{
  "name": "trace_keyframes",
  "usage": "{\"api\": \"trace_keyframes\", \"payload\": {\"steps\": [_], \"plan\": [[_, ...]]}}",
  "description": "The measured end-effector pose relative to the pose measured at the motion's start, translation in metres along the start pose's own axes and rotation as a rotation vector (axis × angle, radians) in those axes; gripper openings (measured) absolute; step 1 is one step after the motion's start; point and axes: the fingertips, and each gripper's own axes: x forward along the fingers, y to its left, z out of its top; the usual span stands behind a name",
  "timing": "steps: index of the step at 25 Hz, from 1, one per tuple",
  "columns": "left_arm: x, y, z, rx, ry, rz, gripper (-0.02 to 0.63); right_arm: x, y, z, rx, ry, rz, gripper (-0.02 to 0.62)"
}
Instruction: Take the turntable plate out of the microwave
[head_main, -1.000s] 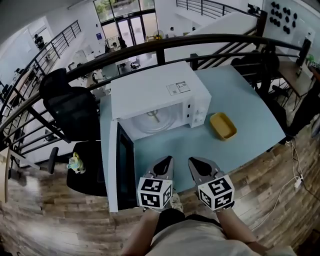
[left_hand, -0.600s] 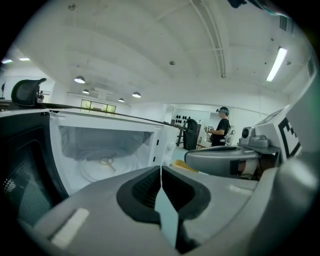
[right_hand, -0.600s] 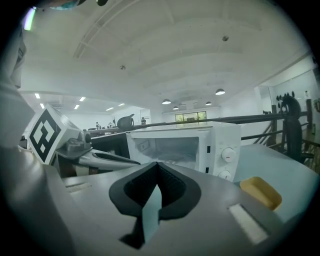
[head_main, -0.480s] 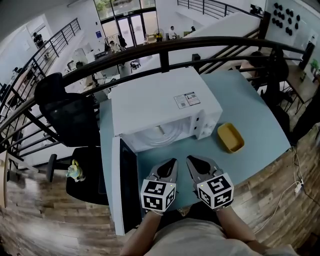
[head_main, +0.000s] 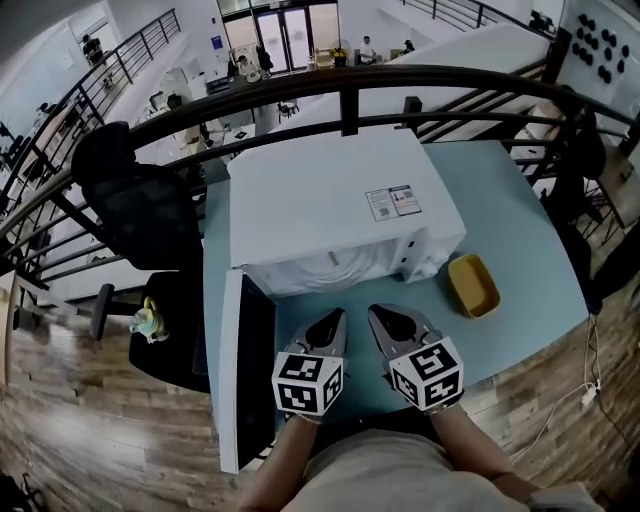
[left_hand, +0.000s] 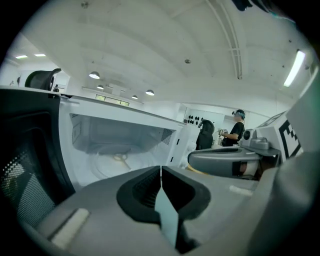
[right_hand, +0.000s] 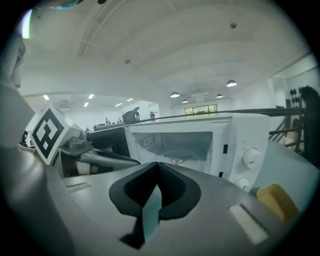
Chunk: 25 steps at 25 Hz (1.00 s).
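As the head view looks steeply down over the pale blue worktop (head_main: 520, 240), a black office chair (head_main: 140, 215) sits far left, off the worktop's edge, and next along the microwave's door (head_main: 245, 370) hangs wide open, swung out toward the person. Then comes the white microwave (head_main: 330, 205) itself, square on the worktop with its mouth facing the person, and there is the turntable plate (left_hand: 117, 164): lying flat on the floor of the cavity, plain to see in the left gripper view, with only its front rim peeking out under the roof from above. Just in front of that opening, low over the worktop, are the left tongs (head_main: 334, 316), their two jaws pressed together with nothing between them, just a sliver of blue worktop showing below the closed tips. Right beside them, near but not touching, are the right tongs (head_main: 381, 313), and it's the same story: jaws together, empty, pointed at the open cavity and the control knobs (right_hand: 250, 159). Both pairs are outside the microwave, apart from the plate. Over on the right, past the control panel, a yellow dish (head_main: 473, 283) rests on the worktop, well apart from both pairs.
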Motion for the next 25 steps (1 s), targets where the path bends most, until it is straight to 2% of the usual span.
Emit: {"api": "trace_keyframes", "payload": {"steps": [6, 13, 16, 20, 25], "plan": [[0.016, 0.017, 0.003, -0.054, 0.011, 0.076, 0.0, 0.017, -0.011, 0.003, -0.021, 0.04, 0.08, 0.025], [0.032, 0.035, -0.016, -0.143, 0.055, 0.158, 0.0, 0.028, -0.027, -0.016, 0.002, 0.1, 0.133, 0.025], [0.038, 0.04, -0.023, -0.186, 0.067, 0.168, 0.0, 0.033, -0.028, -0.024, 0.005, 0.124, 0.158, 0.025], [0.046, 0.043, -0.034, -0.298, 0.071, 0.151, 0.0, 0.044, -0.03, -0.031, -0.002, 0.149, 0.188, 0.025], [0.055, 0.054, -0.05, -0.33, 0.104, 0.164, 0.0, 0.056, -0.034, -0.042, 0.023, 0.169, 0.194, 0.025]]}}
